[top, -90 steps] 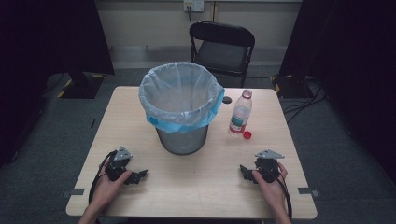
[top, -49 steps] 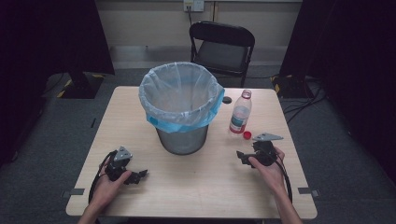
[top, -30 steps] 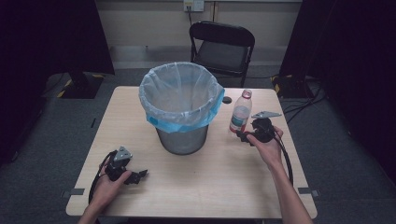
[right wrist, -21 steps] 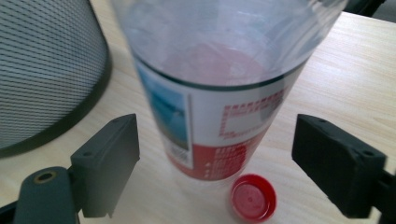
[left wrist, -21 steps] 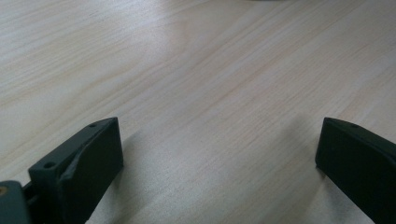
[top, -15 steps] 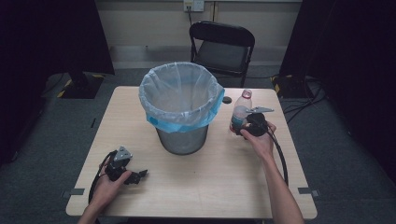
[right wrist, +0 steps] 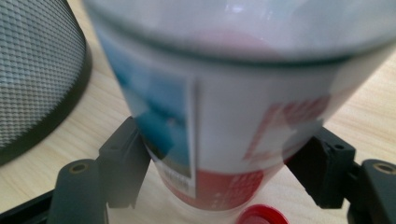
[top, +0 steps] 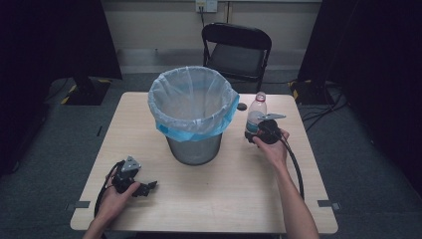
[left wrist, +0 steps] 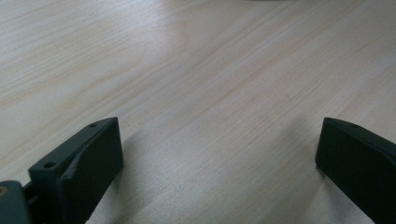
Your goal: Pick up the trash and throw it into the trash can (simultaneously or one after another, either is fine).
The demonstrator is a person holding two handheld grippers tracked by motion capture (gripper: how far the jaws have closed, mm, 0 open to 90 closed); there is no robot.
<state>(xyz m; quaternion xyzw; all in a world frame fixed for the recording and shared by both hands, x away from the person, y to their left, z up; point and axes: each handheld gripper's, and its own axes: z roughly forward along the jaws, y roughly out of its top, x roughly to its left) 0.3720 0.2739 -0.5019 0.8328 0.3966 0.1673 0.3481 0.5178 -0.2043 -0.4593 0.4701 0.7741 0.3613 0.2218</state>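
The left gripper (top: 147, 188) is resting low at the near left in the left hand (top: 117, 196), jaws standing wide apart; the right gripper (top: 251, 133) is reaching forward on an outstretched arm, jaws spread

Evenly lit worktop (top: 209, 189) against dark surroundings; soft shadows; the close bottle (right wrist: 233, 102) appears blurred, out of focus.

Right gripper (top: 256, 130) moved from near table edge up to bottle (top: 255, 113); jaws now straddle its lower body
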